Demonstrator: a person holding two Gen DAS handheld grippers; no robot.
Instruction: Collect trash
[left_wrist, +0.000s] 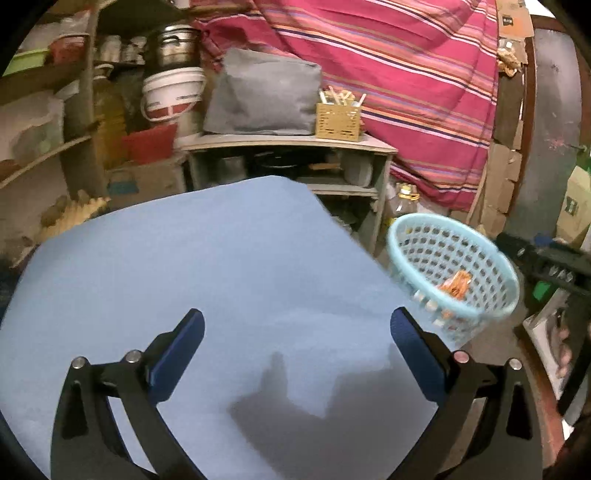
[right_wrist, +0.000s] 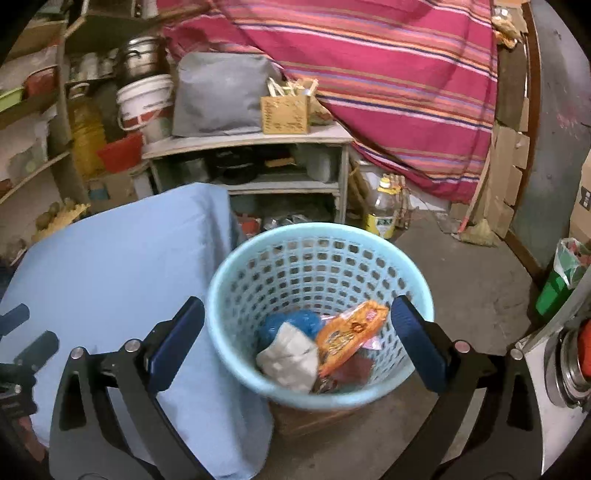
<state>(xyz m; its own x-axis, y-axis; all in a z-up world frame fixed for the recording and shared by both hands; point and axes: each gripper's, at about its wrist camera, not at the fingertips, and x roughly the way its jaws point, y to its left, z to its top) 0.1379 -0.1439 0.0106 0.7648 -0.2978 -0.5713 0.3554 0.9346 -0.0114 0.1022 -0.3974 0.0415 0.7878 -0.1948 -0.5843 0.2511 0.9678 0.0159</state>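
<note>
The pale blue cloth-covered table (left_wrist: 207, 266) fills most of what my left side sees, its surface bare under my left gripper (left_wrist: 297, 347), whose jaws stand wide apart with nothing between them. Just off the table's right edge, lower down, stands the light blue perforated plastic basket (right_wrist: 321, 243), resting on a brown box on the grey floor. My right gripper (right_wrist: 297, 339) hangs directly above that basket, jaws spread wide and holding nothing, the blue pads (right_wrist: 413, 343) framing its rim. Inside the basket lies the collected trash: an orange snack wrapper (right_wrist: 351, 332) leaning against the right wall, a crumpled grey-white wad (right_wrist: 291, 356) beside it at the front, a blue crumpled piece (right_wrist: 288, 323) behind that, and a dark reddish wrapper (right_wrist: 351, 371) underneath, all touching one another.
</note>
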